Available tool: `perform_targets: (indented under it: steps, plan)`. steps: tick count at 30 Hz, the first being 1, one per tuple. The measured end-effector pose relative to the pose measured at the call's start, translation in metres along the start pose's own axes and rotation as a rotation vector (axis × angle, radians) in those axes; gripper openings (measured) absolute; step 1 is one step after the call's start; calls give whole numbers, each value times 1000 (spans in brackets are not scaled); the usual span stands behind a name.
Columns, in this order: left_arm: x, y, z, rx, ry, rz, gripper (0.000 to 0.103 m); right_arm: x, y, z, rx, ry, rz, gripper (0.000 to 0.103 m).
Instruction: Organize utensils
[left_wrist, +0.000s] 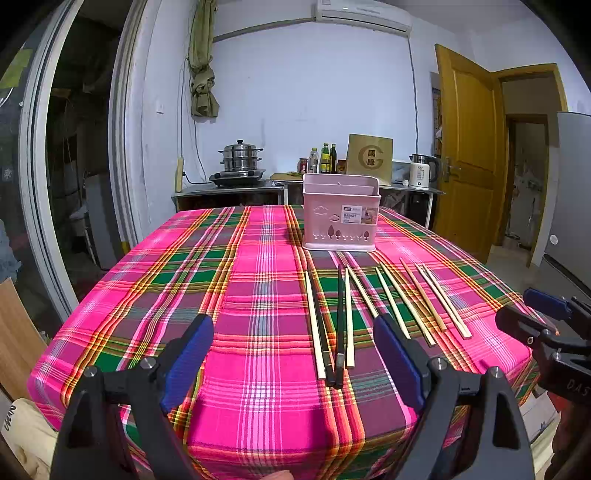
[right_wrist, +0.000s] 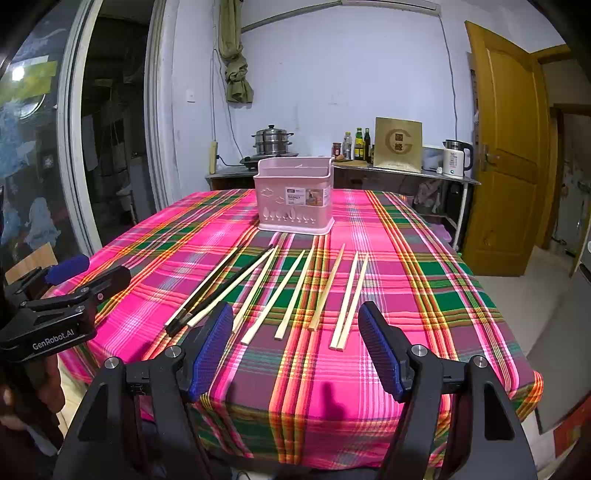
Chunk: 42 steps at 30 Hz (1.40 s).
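Several chopsticks lie side by side on the plaid tablecloth (left_wrist: 240, 280): pale bamboo chopsticks (left_wrist: 393, 303) (right_wrist: 293, 295) and two black chopsticks (left_wrist: 340, 325) (right_wrist: 218, 290). Behind them stands a pink utensil basket (left_wrist: 340, 212) (right_wrist: 294, 195) with divided compartments. My left gripper (left_wrist: 293, 350) hovers open over the table's near edge, just short of the black pair. My right gripper (right_wrist: 295, 341) is open too, near the butt ends of the bamboo sticks. Each gripper shows at the edge of the other's view, the right gripper (left_wrist: 543, 310) at right and the left gripper (right_wrist: 86, 273) at left.
Behind the table a counter carries a steel steamer pot (left_wrist: 241, 157), bottles (left_wrist: 325, 158), a brown box (left_wrist: 369, 158) and a white kettle (left_wrist: 421, 171). A yellow wooden door (left_wrist: 469, 155) stands open at right; a glass sliding door (left_wrist: 40, 177) is at left.
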<state>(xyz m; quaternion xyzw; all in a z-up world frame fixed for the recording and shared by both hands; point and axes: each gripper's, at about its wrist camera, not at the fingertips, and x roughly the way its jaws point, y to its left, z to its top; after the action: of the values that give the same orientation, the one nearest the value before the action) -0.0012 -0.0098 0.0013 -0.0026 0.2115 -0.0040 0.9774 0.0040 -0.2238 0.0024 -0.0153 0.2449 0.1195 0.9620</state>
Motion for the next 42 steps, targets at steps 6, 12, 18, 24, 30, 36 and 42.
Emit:
perform_targets:
  steps: [6,12,18,24,30,36,42]
  plan:
    - [-1,0,0,-2,2,-2,90,-1,2,0,-2,0,0,70]
    - [-1,2,1,-2,4,-2,90,-1,1,0,-3,0,-1,70]
    - [-1,3,0,-4,5,-4,90,-1,1,1,-2,1,-1,70]
    - [-2,3,-1,-5,7,-5,90,0,1,1,-2,0,0,70]
    - [0,3,-2,-3,12,-7,90,0,1,1,-1,1,-1,70]
    - [3,5,-3,-8,25,-8,90,1,1,1,1,3,1,70]
    - [9,5,-2,-6,38,-11,90,9,0,1,3,11,1,70]
